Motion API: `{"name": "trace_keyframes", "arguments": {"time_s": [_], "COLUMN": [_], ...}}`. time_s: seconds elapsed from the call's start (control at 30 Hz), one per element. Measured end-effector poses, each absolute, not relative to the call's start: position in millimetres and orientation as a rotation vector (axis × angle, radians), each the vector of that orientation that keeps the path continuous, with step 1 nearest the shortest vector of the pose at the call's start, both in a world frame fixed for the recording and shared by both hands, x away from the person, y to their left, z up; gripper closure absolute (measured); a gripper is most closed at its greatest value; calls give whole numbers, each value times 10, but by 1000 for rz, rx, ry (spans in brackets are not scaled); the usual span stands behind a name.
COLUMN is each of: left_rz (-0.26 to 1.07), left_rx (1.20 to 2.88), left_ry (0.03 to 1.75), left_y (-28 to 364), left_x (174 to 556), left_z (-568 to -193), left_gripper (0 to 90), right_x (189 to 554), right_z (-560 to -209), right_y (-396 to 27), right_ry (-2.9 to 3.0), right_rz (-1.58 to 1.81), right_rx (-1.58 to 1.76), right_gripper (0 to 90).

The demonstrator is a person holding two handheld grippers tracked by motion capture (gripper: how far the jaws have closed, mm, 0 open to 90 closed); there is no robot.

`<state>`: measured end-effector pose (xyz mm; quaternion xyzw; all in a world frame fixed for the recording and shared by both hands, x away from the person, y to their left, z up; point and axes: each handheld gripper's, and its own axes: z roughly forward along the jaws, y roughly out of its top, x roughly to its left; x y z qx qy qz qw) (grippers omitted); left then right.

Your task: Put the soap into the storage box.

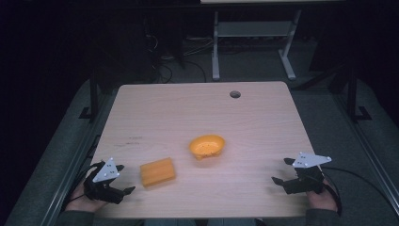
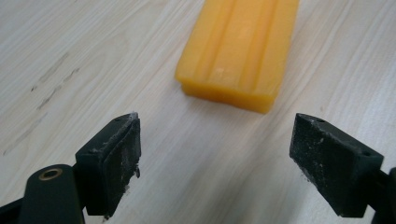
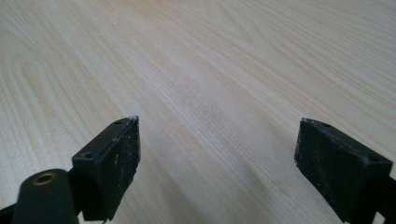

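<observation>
Just ahead of left hand-held gripper [image 2: 215, 154]: orange block [image 2: 239, 49].

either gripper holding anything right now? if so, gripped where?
Nothing held. Left gripper is open, its fingers short of the orange block on the table. Right gripper is open over bare wood.

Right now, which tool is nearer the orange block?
The left tool is nearer: the orange block lies just ahead of its open jaws. The right tool sits across the table, far beyond it.
</observation>
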<state>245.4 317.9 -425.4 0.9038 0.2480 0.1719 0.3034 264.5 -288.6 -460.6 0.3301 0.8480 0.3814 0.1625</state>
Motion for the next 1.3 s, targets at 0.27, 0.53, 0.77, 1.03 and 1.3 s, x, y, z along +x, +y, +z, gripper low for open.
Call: {"name": "trace_keyframes", "arguments": {"time_s": [0.27,0.53,0.77,1.03,1.3], "left_rz": [445,427,420,400,373], "left_rx": [2402,2454,2496,2527,2563], "left_ry": [632,593,553,504,477], "left_y": [3093,2987,2901,2731,2595], "left_x": [2493,2552,2626,2732,2825], "left_z": [-4213,-4153,-4061,-3995,-4009], "left_gripper": [159,159,159,159,159], "right_x": [2649,2653,2652,2653,2654], "right_z": [-4611,-4619,-4616,-4613,-4606], "right_y": [-2900,-2884,-2883,-2866,-2872], "right_ry": [2417,2430,2428,2441,2439], "right_rz": [1088,1085,1090,1092,1092], "right_rx": [944,941,938,925,917], "right_gripper": [137,137,137,137,137]}}
